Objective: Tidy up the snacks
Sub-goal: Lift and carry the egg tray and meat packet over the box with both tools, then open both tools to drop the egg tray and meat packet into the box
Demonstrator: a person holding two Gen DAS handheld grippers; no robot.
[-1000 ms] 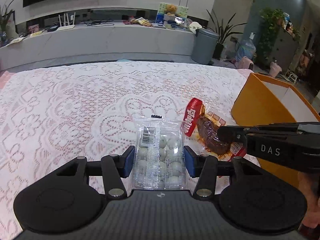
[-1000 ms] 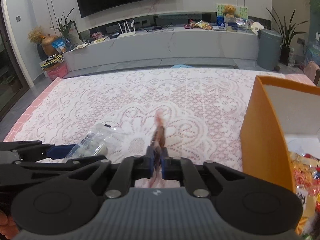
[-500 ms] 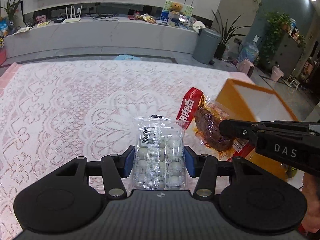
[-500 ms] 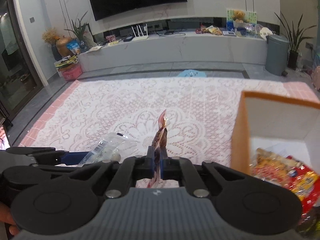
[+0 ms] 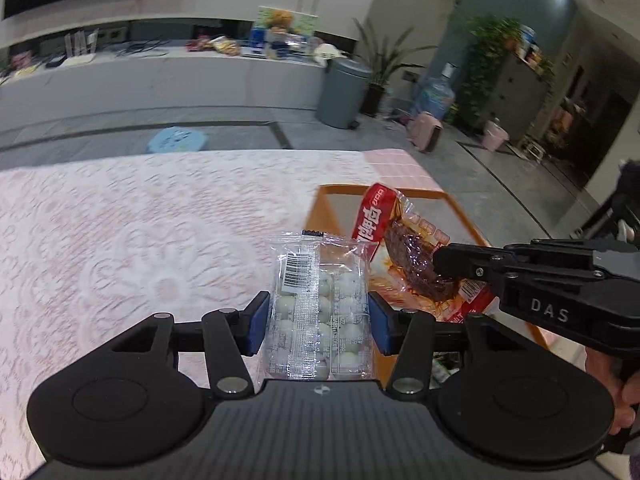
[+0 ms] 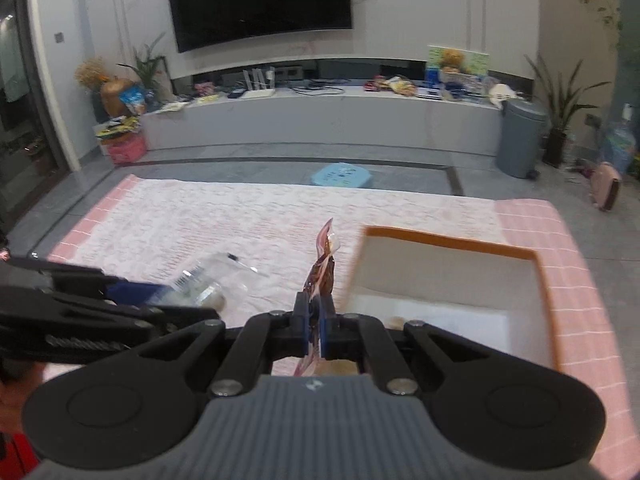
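Observation:
My left gripper (image 5: 318,322) is shut on a clear packet of white round sweets (image 5: 318,304) and holds it in the air above the table, next to the orange box (image 5: 320,210). My right gripper (image 6: 314,326) is shut on a red and clear packet of brown meat snack (image 6: 322,270), held edge-on above the near-left corner of the orange box (image 6: 444,242). In the left wrist view the meat snack (image 5: 404,258) hangs over the box with the right gripper (image 5: 440,260) clamped on it. The sweets packet (image 6: 204,284) shows left in the right wrist view.
The table carries a pink lace cloth (image 5: 120,232). The orange box has white inner walls (image 6: 440,276). A grey bin (image 6: 520,138), a low grey TV bench (image 6: 320,120) and plants stand beyond the table. A blue stool (image 6: 342,174) sits on the floor.
Both grippers have risen and moved right with their packets. The orange box now lies below them, its open top in view. Both packets stay gripped.

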